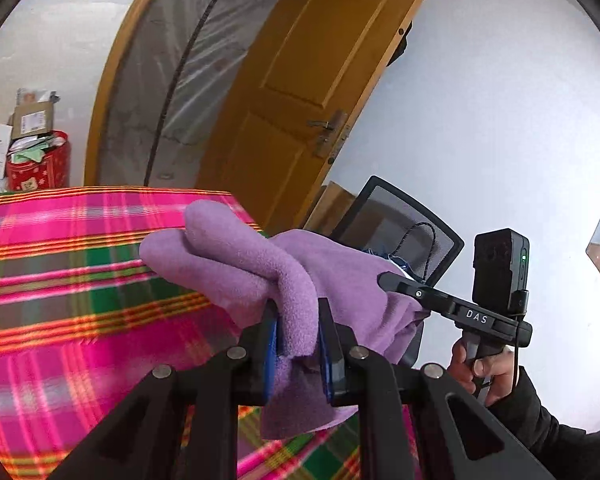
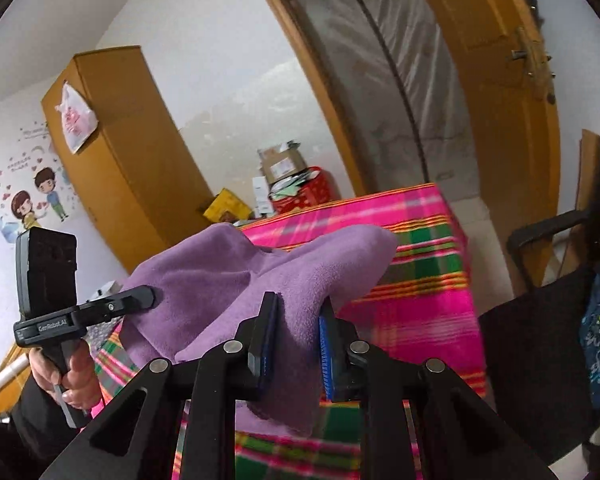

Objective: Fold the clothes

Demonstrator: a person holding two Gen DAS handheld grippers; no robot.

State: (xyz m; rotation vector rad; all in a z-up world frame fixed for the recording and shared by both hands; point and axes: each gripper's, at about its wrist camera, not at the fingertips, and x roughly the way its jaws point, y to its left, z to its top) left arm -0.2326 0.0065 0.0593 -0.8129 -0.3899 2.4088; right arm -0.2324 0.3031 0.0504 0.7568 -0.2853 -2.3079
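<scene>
A purple fleece cloth hangs lifted above the pink and green plaid table cover. My left gripper is shut on one bunched part of it. In the right wrist view the same purple cloth drapes between both tools, and my right gripper is shut on another part. The right gripper shows in the left wrist view with its tip at the cloth's far edge, held by a hand. The left gripper shows at the left of the right wrist view.
An open wooden door and a plastic-covered doorway stand behind the table. A black mesh chair is at the right. A red bin with boxes sits beyond the table, and a wooden cabinet stands by the wall.
</scene>
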